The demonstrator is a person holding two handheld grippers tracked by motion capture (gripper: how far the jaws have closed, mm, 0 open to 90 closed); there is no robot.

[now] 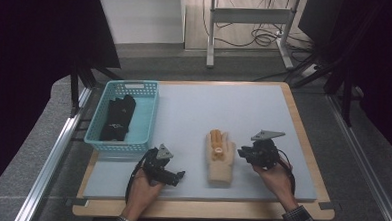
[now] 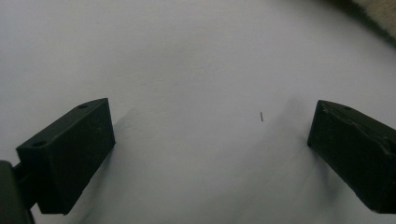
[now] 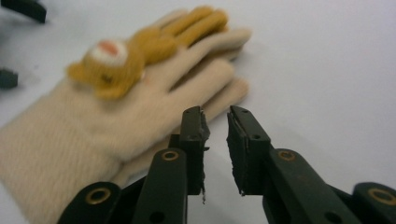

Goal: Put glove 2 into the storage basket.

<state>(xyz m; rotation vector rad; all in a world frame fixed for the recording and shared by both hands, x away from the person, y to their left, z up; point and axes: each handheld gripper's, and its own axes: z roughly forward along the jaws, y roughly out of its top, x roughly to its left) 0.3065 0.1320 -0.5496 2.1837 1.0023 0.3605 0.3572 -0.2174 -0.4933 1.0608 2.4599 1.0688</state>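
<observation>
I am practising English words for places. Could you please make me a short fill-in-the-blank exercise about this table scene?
1. The black gloves lie inside the turquoise ____.
2. The cream glove lies on the mat between the two ____.
3. The right gripper has a narrow gap between its jaws, just beside the cream glove's ____.
4. The left gripper has its jaws wide ____.

Missing words: basket; grippers; fingers; open

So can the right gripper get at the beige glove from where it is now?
Probably yes. The right gripper sits right beside the beige glove at its edge, jaws nearly together with nothing between them, and bare table mat around it.
</observation>
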